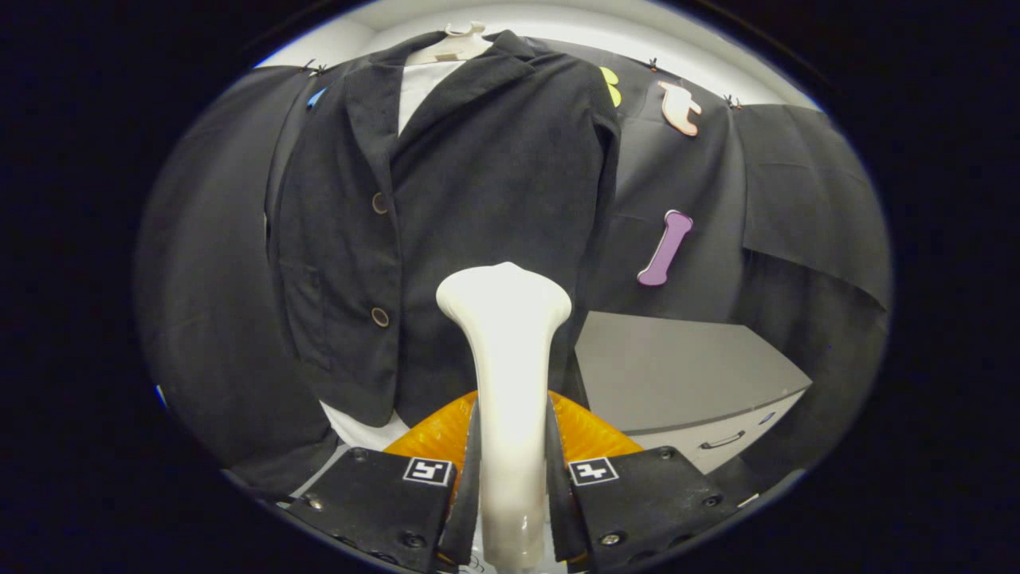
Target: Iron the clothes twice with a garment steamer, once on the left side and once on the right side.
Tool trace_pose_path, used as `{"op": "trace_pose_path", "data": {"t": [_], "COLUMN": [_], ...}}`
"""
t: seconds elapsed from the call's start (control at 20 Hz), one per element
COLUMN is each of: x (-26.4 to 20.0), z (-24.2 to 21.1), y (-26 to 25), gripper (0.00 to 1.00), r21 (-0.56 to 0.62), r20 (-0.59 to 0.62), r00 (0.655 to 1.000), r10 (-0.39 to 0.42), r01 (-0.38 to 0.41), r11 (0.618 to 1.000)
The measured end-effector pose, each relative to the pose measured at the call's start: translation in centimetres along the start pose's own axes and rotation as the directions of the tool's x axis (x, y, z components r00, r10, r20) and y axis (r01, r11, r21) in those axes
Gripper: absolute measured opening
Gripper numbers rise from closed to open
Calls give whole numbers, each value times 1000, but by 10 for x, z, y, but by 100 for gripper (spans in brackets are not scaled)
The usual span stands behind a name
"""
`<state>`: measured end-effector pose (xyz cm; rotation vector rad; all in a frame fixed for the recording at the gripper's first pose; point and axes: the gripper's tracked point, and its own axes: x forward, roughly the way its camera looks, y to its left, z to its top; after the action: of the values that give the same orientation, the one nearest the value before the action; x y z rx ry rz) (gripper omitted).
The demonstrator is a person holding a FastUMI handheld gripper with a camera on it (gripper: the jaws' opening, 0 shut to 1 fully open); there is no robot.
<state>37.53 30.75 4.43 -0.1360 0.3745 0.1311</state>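
White steamer (505, 359) sits gripped between both fingers (476, 470), its head raised just ahead of them. Dark jacket (470, 207) hangs on a hanger (454, 46) beyond the fingers, buttons fastened.

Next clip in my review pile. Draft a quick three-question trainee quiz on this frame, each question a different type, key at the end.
1. True or false: the tongs are shut on the handle of the white garment steamer.
2. Multiple choice: the steamer head is raised in front of which thing? A) the grey cabinet B) the dark jacket on its hanger C) a folded towel
3. Fill in: on the jacket's front, two ____ show beside the steamer head, one above the other.

Key: 1 true. 2 B. 3 buttons.
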Motion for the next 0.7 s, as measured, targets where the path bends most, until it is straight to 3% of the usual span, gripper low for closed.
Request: {"op": "trace_pose_path", "data": {"t": [0.7], "x": [25], "z": [-75], "y": [13], "gripper": [40], "r21": [-23], "r20": [-91], "r00": [996], "r10": [-5], "r01": [3], "r11": [1000]}}
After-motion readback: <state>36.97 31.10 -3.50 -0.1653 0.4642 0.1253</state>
